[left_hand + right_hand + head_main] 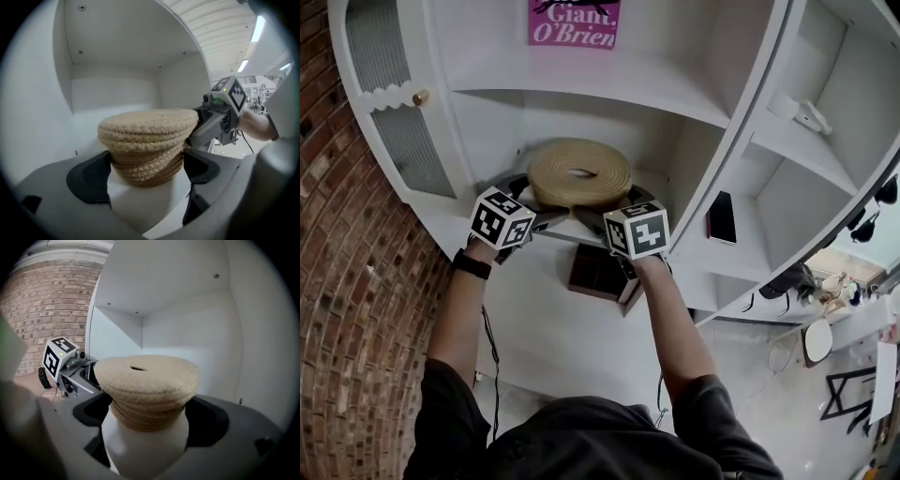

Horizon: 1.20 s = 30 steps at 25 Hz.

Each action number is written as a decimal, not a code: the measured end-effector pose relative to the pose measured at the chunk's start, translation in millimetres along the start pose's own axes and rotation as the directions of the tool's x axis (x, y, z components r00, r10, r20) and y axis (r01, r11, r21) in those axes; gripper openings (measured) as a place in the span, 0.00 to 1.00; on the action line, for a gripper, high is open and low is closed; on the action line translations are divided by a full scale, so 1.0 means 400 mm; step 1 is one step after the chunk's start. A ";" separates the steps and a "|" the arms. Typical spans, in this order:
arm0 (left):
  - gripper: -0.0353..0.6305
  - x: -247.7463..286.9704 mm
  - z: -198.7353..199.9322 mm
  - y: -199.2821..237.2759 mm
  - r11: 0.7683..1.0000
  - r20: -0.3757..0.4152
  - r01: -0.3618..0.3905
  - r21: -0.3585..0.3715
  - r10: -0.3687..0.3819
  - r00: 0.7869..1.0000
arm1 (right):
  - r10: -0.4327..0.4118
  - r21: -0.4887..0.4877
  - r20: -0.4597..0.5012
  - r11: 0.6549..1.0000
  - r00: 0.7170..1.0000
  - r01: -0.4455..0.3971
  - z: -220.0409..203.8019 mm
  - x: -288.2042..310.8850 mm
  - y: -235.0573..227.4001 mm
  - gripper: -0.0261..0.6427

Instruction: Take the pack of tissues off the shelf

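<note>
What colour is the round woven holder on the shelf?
The woven holder is tan beige; the left gripper view shows it best.

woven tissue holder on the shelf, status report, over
Left gripper open, right gripper open, one each side. Woven tissue holder sits on shelf, between both pairs of jaws. No obstruction seen.

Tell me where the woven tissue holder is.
Head view, centre: the woven tissue holder sits on the white shelf below the pink sign, just beyond the open left gripper and right gripper.

Pink sign (574, 23) — its top beyond the edge
</note>
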State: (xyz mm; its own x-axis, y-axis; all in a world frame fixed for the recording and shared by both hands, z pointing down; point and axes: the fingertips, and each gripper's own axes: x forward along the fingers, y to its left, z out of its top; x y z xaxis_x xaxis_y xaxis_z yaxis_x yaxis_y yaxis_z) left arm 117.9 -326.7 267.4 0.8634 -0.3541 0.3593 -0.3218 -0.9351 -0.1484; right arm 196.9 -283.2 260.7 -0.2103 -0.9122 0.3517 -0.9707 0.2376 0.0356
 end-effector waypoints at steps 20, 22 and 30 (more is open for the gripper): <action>0.76 -0.241 -0.063 -0.164 0.980 0.105 -0.189 -0.066 0.196 0.975 | 0.157 -0.179 0.136 0.975 0.978 -0.132 -0.028 -0.150 0.214 0.79; 0.76 -0.274 -0.082 -0.178 0.974 0.108 -0.215 -0.066 0.221 0.969 | 0.176 -0.192 0.149 0.971 0.973 -0.146 -0.041 -0.160 0.249 0.79; 0.76 -0.402 -0.154 -0.220 0.946 0.106 -0.318 -0.065 0.323 0.940 | 0.259 -0.239 0.195 0.948 0.946 -0.211 -0.081 -0.184 0.384 0.79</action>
State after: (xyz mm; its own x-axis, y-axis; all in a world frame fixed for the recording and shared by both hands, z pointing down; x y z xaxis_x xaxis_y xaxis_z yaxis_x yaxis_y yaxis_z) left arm -16.5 -188.4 279.4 0.7492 -0.6338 0.1924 -0.6038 -0.7729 -0.1949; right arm 67.1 -169.0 270.5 -0.4735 -0.8663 0.1594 -0.8481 0.4972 0.1832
